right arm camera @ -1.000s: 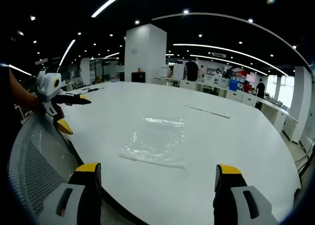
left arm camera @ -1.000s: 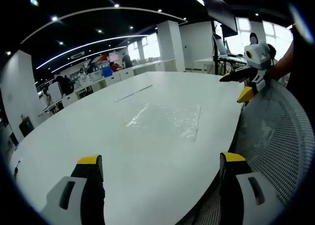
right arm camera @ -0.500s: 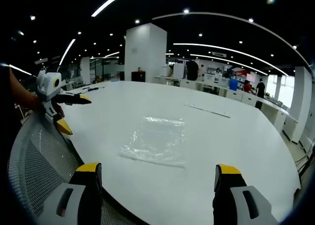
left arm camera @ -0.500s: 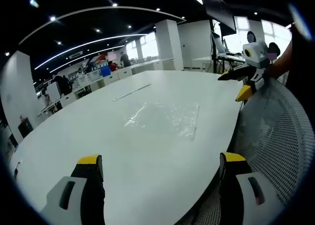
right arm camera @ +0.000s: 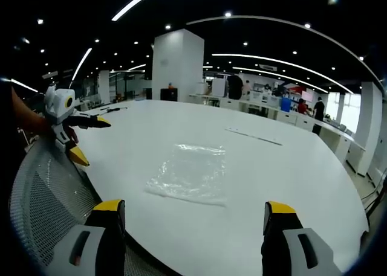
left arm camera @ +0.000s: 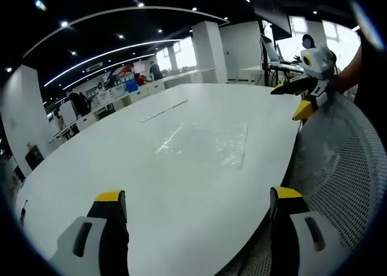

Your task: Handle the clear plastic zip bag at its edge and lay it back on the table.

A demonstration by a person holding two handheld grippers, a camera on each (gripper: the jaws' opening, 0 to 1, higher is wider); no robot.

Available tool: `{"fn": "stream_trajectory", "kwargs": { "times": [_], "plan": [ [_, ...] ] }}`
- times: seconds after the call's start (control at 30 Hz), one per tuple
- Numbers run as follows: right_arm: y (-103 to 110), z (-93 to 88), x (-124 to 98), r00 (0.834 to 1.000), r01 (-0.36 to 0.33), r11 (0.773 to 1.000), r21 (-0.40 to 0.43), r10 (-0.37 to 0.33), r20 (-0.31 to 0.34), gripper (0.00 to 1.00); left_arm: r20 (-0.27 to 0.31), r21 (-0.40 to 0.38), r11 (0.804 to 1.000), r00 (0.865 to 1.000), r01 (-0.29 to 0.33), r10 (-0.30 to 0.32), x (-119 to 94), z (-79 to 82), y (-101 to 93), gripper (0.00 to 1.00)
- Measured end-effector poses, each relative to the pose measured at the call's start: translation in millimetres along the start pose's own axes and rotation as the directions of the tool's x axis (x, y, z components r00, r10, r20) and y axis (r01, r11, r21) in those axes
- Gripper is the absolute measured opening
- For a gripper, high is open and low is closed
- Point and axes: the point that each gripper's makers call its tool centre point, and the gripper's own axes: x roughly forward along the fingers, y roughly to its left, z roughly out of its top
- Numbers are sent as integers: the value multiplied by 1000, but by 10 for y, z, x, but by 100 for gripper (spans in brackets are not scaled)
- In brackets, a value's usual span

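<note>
A clear plastic zip bag [left arm camera: 204,142] lies flat on the white table [left arm camera: 121,161], a little in from its near edge; it shows again as the zip bag [right arm camera: 189,172] in the right gripper view. My left gripper [left arm camera: 193,221] stands open over the table's near edge, well short of the bag, with nothing between its yellow-tipped jaws. My right gripper [right arm camera: 190,224] is open too, also short of the bag. The right gripper [left arm camera: 304,96] comes into the left gripper view at the upper right, jaws apart. The left gripper [right arm camera: 81,137] appears at the left of the right gripper view.
A grey mesh chair back [left arm camera: 338,167] stands at the table's edge between the grippers, seen also as the chair back [right arm camera: 48,209]. A thin strip [left arm camera: 163,111] lies beyond the bag. Desks and people [right arm camera: 314,110] fill the office behind.
The left gripper view has shifted slightly; the bag sits a touch lower right in it. The bag itself lies as before and both grippers stay open.
</note>
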Motion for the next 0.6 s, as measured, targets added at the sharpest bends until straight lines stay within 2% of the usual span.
{"fn": "stream_trajectory", "kwargs": {
  "times": [0.23,0.4,0.6],
  "plan": [
    [-6,6,-2,1000,3,1000,3,-3,3,95,-42,73,997,999,8,-5,20,28,-22,99],
    [-14,3,-4,1000,5,1000,4,-5,4,95,-22,109,994,1000,-1,3,71,196,6,97],
    [-18,1,-6,1000,6,1000,5,-6,6,95,-33,128,992,999,14,-10,164,209,17,96]
  ]
}}
